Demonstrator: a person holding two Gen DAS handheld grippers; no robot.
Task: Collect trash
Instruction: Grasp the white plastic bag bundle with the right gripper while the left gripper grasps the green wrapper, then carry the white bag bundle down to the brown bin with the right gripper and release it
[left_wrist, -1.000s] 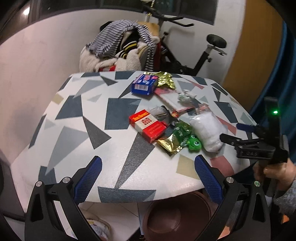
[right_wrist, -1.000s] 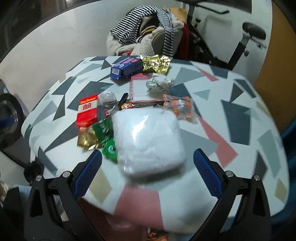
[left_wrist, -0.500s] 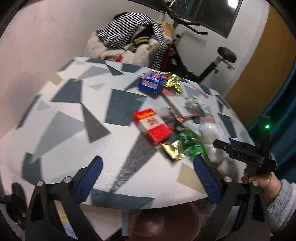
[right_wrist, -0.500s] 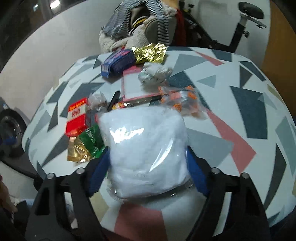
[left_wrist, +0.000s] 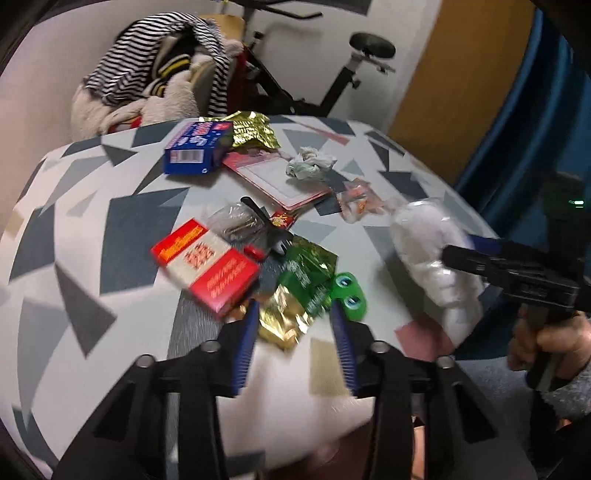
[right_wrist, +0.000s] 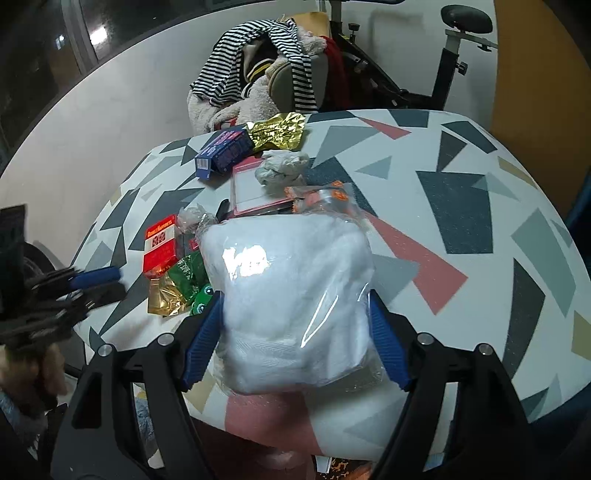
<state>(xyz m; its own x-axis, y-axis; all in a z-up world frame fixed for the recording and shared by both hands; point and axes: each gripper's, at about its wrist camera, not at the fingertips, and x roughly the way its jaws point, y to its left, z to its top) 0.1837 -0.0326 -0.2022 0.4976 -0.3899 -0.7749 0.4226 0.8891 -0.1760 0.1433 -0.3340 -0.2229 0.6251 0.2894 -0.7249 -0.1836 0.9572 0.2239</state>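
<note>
A white padded bag in clear plastic (right_wrist: 291, 288) sits at the near edge of the patterned table (right_wrist: 480, 206), and my right gripper (right_wrist: 295, 295) is shut on its two sides. The left wrist view shows that bag (left_wrist: 432, 251) at the right, held by the right gripper (left_wrist: 461, 254). My left gripper (left_wrist: 293, 310) hovers over a green and gold wrapper (left_wrist: 303, 280). Its jaws are closing with the wrapper seen between the fingers. From the right wrist view, the blurred left gripper (right_wrist: 110, 284) stands just short of the wrapper (right_wrist: 173, 284).
More litter lies on the table: a red box (left_wrist: 207, 266), a blue box (left_wrist: 197, 147), a gold foil wrapper (left_wrist: 253, 129), a crumpled tissue (left_wrist: 310, 166) and a green toy (left_wrist: 349, 295). A chair piled with clothes (left_wrist: 159, 85) and an exercise bike (left_wrist: 351, 62) stand behind.
My left gripper came forward and down to the green and gold wrapper, and its jaws narrowed. My right jaws closed on the white bag, which lay free a second ago.
</note>
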